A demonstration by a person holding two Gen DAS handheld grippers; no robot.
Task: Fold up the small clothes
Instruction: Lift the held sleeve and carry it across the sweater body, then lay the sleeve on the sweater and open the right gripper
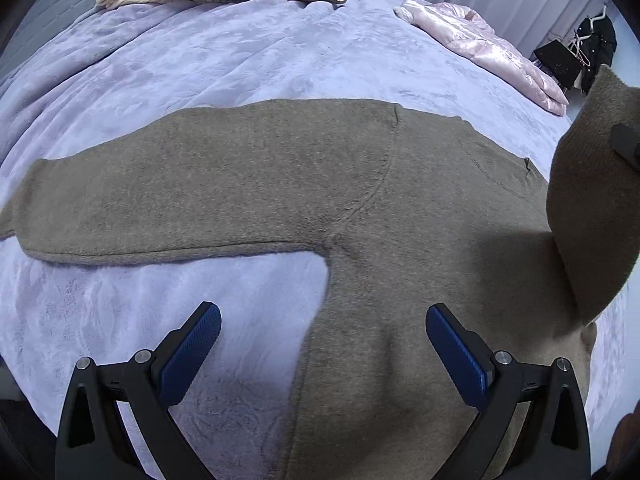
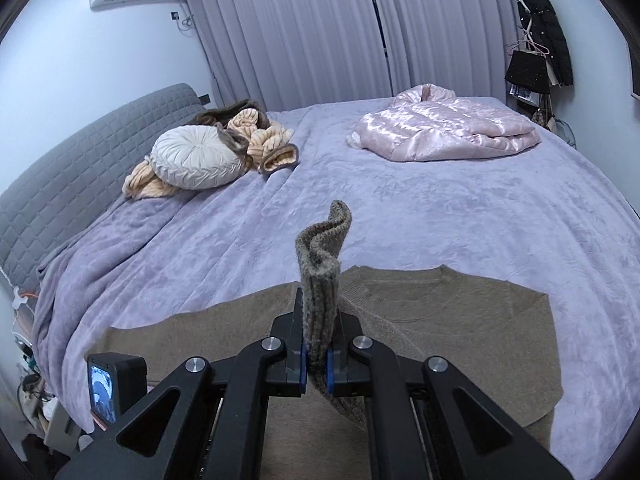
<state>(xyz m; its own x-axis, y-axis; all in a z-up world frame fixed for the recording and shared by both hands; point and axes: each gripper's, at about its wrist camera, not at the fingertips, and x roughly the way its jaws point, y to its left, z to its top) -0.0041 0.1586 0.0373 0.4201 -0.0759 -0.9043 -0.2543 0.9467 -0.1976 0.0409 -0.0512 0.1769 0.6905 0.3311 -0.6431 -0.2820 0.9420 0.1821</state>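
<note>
The brown sweater [image 1: 280,184] is spread flat on the bed [image 1: 240,60], beneath and ahead of the left gripper [image 1: 323,334], whose fingers are spread and empty. One sleeve cuff [image 2: 322,276] is pinched upright between the right gripper [image 2: 318,354] fingers.

Brown sweater [image 1: 280,184] spread flat on a lilac bed [image 1: 240,52], one sleeve stretched left, other sleeve [image 1: 592,200] lifted at right, left hand-held gripper [image 1: 323,344] open above the sweater's side edge, pink jacket [image 1: 492,48] beyond
</note>
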